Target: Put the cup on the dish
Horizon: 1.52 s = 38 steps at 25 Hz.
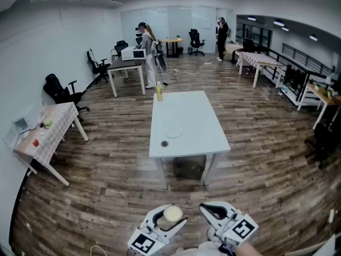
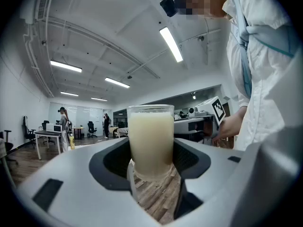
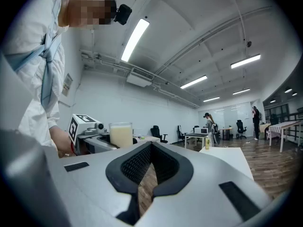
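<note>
Left gripper (image 1: 168,223) grasps the full cup (image 1: 172,213); right gripper (image 1: 215,212) clenched, empty. Carry it level to the dish (image 1: 173,130); no tilting.

Cup (image 2: 150,141) up close: clear, glossy walls, glass or plastic, can't tell which, holding a milky, opaque cream liquid. The left claw (image 2: 151,161) around it shows a smooth matt grey plastic shell with dark pads (image 2: 113,160). Same finish on the right claw (image 3: 149,167), its black pads a rough, fine grid. Out ahead, the worktop (image 1: 186,111) is pale and smooth with a soft sheen. The dish (image 1: 172,130) on it looks clear and glassy. Floor (image 1: 106,169): wood-look planks, grainy, lightly shiny. The side table (image 1: 50,129) wears a checked cloth.
</note>
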### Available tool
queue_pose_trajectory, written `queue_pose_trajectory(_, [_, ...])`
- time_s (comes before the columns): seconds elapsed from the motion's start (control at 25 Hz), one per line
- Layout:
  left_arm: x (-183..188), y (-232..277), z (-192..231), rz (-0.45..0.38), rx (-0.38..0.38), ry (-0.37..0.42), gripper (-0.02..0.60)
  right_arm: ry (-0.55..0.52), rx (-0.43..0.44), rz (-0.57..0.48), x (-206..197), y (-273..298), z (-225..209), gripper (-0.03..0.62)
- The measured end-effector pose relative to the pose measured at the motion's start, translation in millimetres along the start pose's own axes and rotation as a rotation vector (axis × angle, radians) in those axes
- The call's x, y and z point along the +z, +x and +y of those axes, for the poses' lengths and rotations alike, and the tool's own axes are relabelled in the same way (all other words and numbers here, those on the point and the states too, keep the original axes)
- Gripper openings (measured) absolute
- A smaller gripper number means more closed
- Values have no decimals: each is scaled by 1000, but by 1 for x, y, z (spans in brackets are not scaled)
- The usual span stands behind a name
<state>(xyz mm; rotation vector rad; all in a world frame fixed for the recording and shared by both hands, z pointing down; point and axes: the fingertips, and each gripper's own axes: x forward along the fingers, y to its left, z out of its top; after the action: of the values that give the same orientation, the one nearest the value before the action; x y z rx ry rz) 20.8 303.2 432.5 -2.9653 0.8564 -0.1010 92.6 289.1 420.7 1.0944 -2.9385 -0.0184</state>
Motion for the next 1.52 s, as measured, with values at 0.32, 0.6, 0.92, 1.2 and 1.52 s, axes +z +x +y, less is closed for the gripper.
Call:
queue_pose_trajectory(0.32, [1, 3, 2, -1, -12, 8, 252, -9, 8, -13, -1, 4, -1, 29])
queue_pose_trajectory(0.6, [1, 5, 3, -3, -12, 5, 252, 2, 25, -19, 1, 6, 0, 31])
queue_pose_trajectory(0.92, [-4, 12, 6, 24, 1, -19, 253, 111, 256, -10, 14, 21, 40, 262])
queue_pose_trajectory(1.2, [-6, 17, 4, 50, -6, -9, 252, 41, 315, 42, 22, 57, 62, 273])
queue_pose_trajectory(1.52, [-6, 17, 2, 63, -3, -10, 252, -17, 317, 47, 23, 66, 69, 273])
